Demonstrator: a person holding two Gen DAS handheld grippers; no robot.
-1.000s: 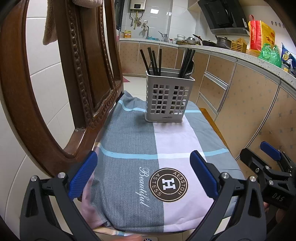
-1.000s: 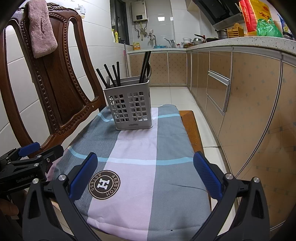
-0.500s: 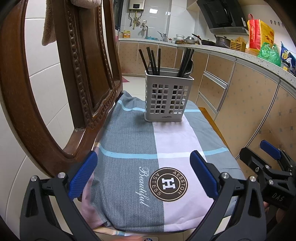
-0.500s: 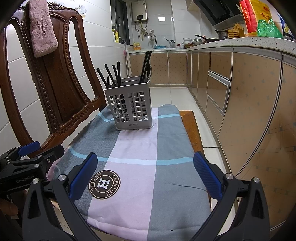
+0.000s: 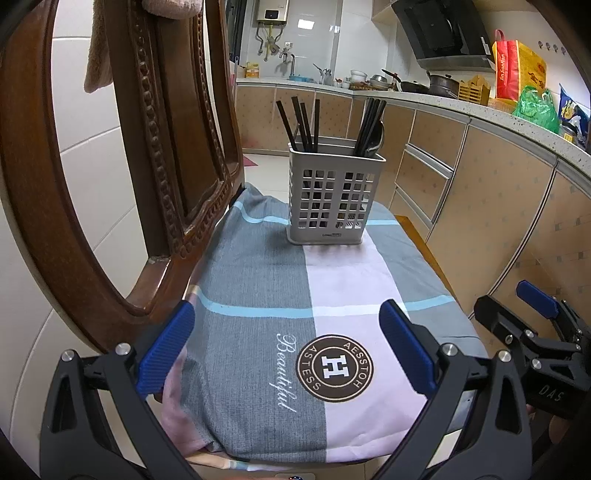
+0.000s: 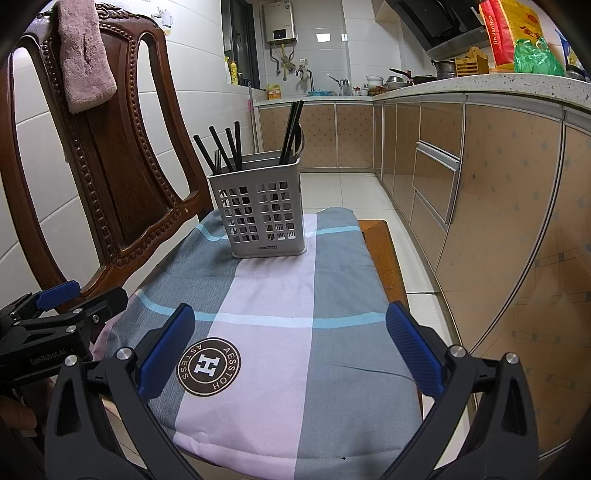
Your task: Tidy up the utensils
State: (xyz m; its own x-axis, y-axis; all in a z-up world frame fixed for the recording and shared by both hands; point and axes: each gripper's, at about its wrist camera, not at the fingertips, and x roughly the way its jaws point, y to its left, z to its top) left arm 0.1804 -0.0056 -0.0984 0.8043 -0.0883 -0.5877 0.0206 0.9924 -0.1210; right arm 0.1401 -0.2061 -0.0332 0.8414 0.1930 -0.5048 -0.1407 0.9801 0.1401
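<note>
A home kitchen is being shown. A long speckled tabletop (image 5: 436, 101) is being carried by tan cabinets (image 6: 436, 166), with pots (image 5: 439, 83) and dishes on it, a tap (image 6: 308, 75) by white wall tiles, a water heater (image 6: 279, 22) mounted above, and a range hood (image 5: 443, 33). A carved wooden chair (image 6: 110, 147) is being used as a stand.

Matt grey plastic caddy (image 5: 334, 201), woven cloth (image 5: 258, 280), glossy carved wooden chair (image 5: 162, 147)

Left gripper (image 5: 282, 349) and right gripper (image 6: 291, 349) hover side by side, jaws spread wide and empty, at the near edge of the checked cloth (image 5: 258, 266).
</note>
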